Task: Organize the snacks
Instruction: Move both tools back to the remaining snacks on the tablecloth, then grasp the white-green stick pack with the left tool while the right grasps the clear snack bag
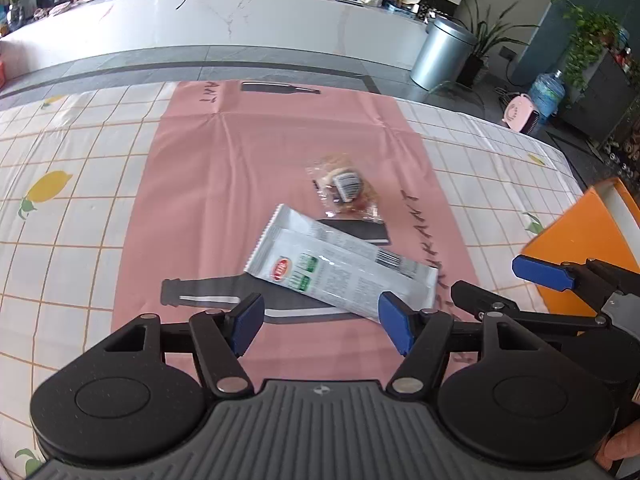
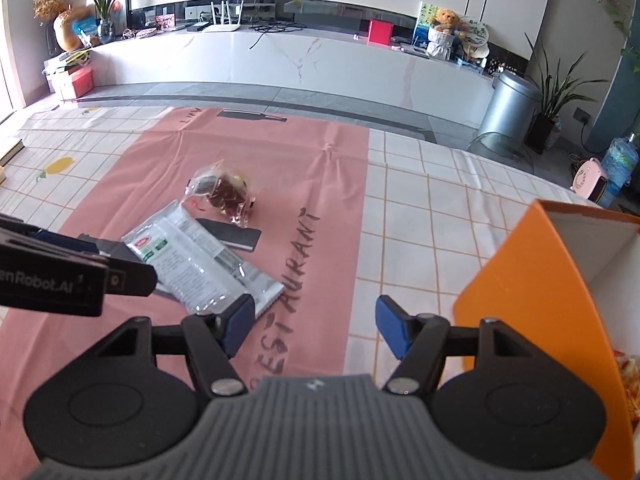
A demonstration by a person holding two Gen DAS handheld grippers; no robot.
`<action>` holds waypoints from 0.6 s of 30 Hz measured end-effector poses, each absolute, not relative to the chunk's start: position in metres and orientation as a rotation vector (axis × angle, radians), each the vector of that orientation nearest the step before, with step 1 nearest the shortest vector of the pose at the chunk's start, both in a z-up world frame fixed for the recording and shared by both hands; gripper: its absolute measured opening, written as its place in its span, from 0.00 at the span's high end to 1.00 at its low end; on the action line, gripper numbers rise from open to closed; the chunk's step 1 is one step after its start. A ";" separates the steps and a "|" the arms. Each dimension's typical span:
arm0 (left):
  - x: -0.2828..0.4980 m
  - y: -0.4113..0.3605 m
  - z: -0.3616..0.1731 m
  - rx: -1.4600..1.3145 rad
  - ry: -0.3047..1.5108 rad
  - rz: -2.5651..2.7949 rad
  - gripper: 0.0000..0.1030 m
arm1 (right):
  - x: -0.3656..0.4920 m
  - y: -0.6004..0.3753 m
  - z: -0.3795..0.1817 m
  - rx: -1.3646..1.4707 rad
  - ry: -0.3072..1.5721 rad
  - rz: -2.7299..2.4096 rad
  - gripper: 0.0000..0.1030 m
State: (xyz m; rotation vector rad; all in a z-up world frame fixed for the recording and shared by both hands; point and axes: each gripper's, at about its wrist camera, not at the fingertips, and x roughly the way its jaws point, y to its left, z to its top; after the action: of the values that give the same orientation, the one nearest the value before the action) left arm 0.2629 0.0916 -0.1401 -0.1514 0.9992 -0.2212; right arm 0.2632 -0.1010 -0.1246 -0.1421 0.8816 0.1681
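Observation:
A long white and silver snack packet [image 1: 340, 270] lies on the pink mat [image 1: 224, 184], just ahead of my open, empty left gripper [image 1: 322, 326]. Behind it lies a small clear bag with a brown snack [image 1: 346, 188]. A flat black object [image 1: 358, 230] is partly under the packet. In the right wrist view the packet [image 2: 200, 258] and the clear bag [image 2: 224, 194] lie ahead to the left. My right gripper [image 2: 316, 326] is open and empty, over the mat's right edge beside an orange box [image 2: 536, 288].
The orange box [image 1: 580, 236] stands open at the table's right side. The table has a white checked cloth with lemons [image 1: 60, 208]. The right gripper's fingers [image 1: 544, 272] show at the right of the left wrist view. Floor, bin and a long counter lie beyond the table.

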 end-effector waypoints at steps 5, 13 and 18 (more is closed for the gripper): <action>0.266 0.105 -0.149 -0.168 0.991 -0.208 0.25 | 0.281 -0.092 -0.140 -0.125 0.902 0.190 0.37; 0.263 0.114 -0.149 -0.185 0.941 -0.206 0.25 | 0.291 -0.084 -0.152 -0.076 0.896 0.209 0.48; 0.263 0.113 -0.152 -0.203 0.955 -0.226 0.26 | 0.288 -0.084 -0.153 -0.018 0.910 0.263 0.75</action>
State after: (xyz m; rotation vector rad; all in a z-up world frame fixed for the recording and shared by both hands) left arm 0.2629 0.1126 -0.1519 -0.2027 0.9549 -0.2261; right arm 0.2876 -0.0844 -0.1531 -0.0181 0.9098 0.2625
